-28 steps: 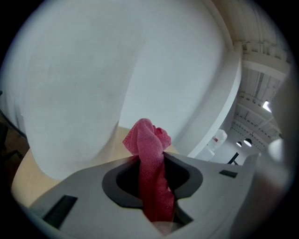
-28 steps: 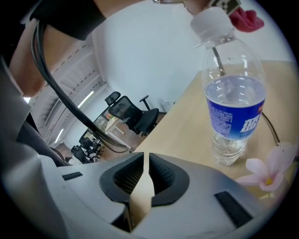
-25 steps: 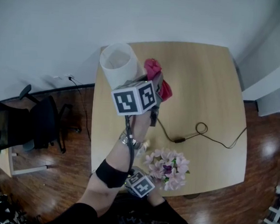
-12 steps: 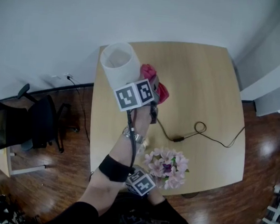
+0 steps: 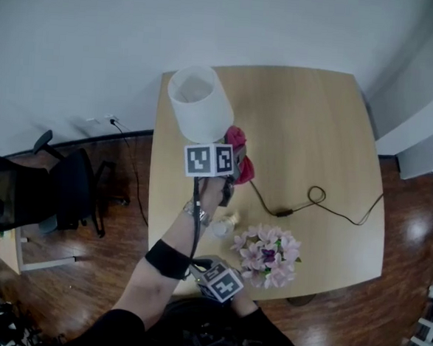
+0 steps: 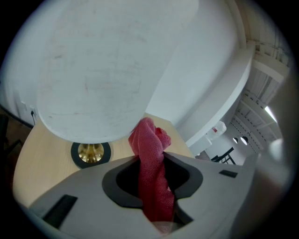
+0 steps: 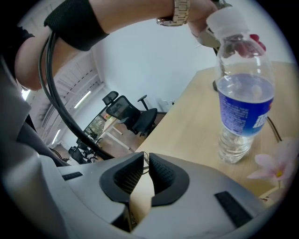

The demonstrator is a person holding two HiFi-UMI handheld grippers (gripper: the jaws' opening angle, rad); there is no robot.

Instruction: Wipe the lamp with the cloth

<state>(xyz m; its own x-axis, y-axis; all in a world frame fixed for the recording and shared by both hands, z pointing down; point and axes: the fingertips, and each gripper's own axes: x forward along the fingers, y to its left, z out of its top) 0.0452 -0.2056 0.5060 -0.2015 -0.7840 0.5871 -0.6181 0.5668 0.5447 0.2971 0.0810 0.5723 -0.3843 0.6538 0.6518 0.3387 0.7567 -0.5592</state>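
Observation:
The lamp has a white shade (image 5: 201, 101) and a brass foot on a black base (image 6: 91, 153); it stands at the table's far left corner. My left gripper (image 6: 152, 156) is shut on a red cloth (image 6: 152, 172), which bunches up against the lower right rim of the shade (image 6: 103, 70). In the head view the cloth (image 5: 240, 157) shows just right of the shade, beside the left gripper's marker cube (image 5: 210, 161). My right gripper (image 7: 145, 161) hangs low by the table's near edge, jaws together with nothing in them; its cube (image 5: 220, 283) shows near my body.
A water bottle (image 7: 243, 107) and a bunch of pink flowers (image 5: 266, 250) stand on the wooden table (image 5: 316, 124) near its front. The lamp's cord (image 5: 311, 201) loops across the middle and off the right edge. A black office chair (image 5: 52, 190) stands on the floor at the left.
My left gripper has come down the right side of the shade with the red cloth, from near the top rim to the lower rim. The right gripper has stayed put.

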